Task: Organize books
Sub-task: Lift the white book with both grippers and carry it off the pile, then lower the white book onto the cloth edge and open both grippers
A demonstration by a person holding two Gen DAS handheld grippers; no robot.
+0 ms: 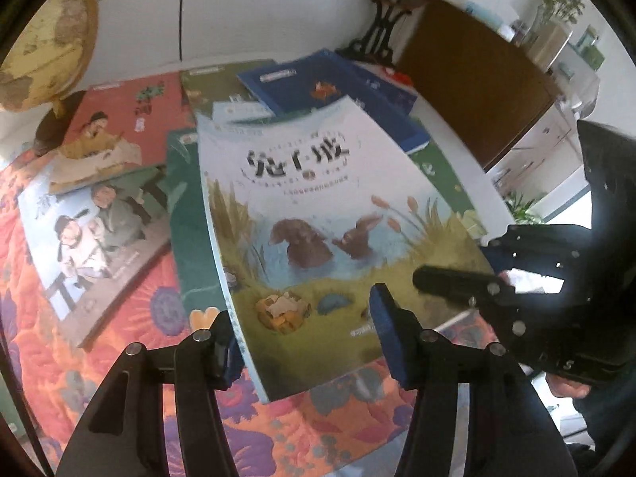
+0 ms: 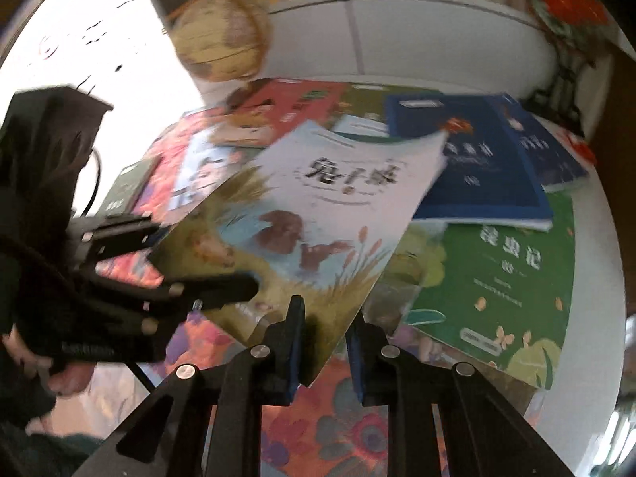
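Observation:
A white book with two brown rabbits on its cover (image 1: pixel 318 214) is lifted at a tilt above the other books; it also shows in the right wrist view (image 2: pixel 318 222). My left gripper (image 1: pixel 306 338) holds its near edge, one finger under the cover and one on top. My right gripper (image 2: pixel 324 342) is closed on its near corner, and shows at the right of the left wrist view (image 1: pixel 477 282). Beneath lie a green book (image 2: pixel 505 278), a dark blue book (image 2: pixel 477 171), a red book (image 1: pixel 119 123) and a pale book showing two figures (image 1: pixel 87 234).
The books lie on a flowered red and purple cloth (image 1: pixel 119 357) over a white round table (image 2: pixel 588 318). A globe (image 1: pixel 47 39) stands at the back left. A black ornament stand (image 1: pixel 377 28) and a brown cabinet (image 1: pixel 477 79) stand behind.

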